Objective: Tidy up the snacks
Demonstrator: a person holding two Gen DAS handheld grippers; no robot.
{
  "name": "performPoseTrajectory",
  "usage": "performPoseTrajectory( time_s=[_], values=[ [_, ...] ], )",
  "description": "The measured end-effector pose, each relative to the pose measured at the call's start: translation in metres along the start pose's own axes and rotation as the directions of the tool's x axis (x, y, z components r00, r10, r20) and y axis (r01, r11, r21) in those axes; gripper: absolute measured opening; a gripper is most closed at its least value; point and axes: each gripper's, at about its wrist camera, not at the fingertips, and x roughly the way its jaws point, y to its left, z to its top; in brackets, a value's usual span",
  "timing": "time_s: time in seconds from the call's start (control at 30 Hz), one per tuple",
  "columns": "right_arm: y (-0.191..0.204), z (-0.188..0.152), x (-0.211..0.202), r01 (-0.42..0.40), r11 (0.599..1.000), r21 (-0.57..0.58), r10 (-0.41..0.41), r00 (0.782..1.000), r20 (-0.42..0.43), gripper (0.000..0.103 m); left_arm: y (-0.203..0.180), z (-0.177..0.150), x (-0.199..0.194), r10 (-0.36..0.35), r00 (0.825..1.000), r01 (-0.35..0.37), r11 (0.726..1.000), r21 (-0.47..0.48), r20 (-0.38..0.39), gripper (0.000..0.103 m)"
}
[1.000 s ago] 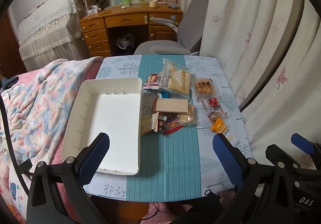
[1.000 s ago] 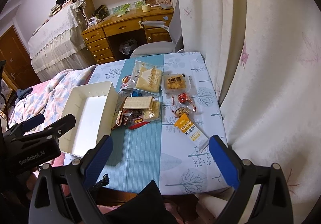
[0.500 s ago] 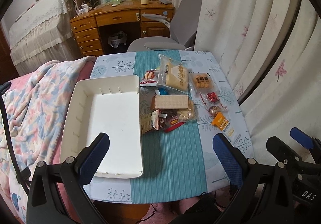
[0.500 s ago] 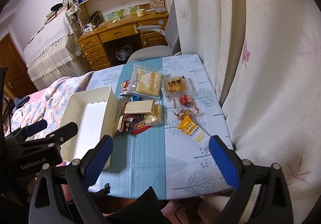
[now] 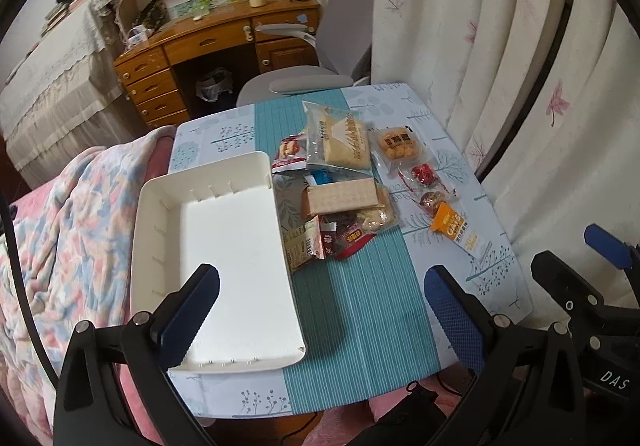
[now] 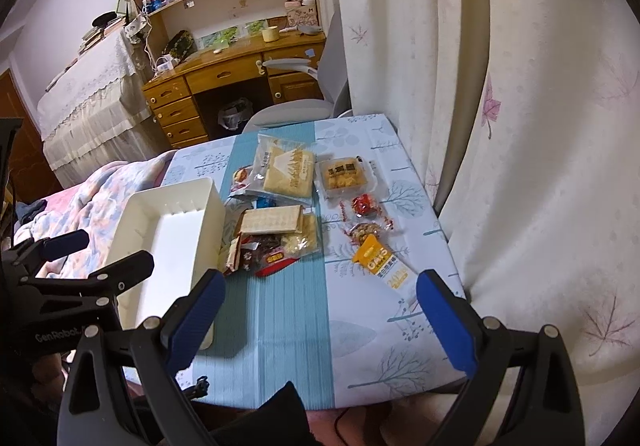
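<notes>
Left wrist view: your left gripper (image 5: 320, 310) spread wide, holding nothing, above the white tray (image 5: 160, 222), snack packets (image 5: 340, 202) heaped just right of it on the table (image 5: 360, 326), right wrist view: your right gripper (image 6: 320, 318) likewise spread and empty, orange oat bar (image 6: 380, 262) lying apart from the heap.

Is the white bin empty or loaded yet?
Empty. The white bin shows only its bare floor in both views; every snack packet lies outside it on the tablecloth.

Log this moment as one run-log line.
stage: pre-grasp | left gripper: open, above tray | right gripper: open, above table | tray: empty | snacks: on table
</notes>
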Motion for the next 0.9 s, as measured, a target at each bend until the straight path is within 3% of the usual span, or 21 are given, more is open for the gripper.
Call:
performPoseTrajectory(
  time_s=[0.3,0.53,0.8,0.9],
  values=[
    [-0.012,0.006,0.03,0.052,0.995,-0.091,-0.049,0.998,0.037,0.097,-0.021,0.036,0.041,0.014,0.999,-0.008,0.99,0.14,-0.039,0.102],
    [-0.027,0.01,0.074,0.08,0.978,-0.191,-0.075,0.997,0.033,0.097,-0.041,0.075,0.095,0.036,0.993,-0.006,0.965,0.261,-0.109,0.102],
    [-0.056,-0.002,0.136,0.075,0.979,-0.19,-0.095,0.991,-0.097,0.097,-0.066,0.101,0.178,0.065,0.962,0.039,0.929,0.368,-0.266,0.102],
    [-0.063,-0.012,0.158,0.077,0.977,-0.198,-0.107,0.983,-0.149,0.093,-0.071,0.102,0.211,0.082,0.94,0.06,0.916,0.396,-0.331,0.102]
  ],
)
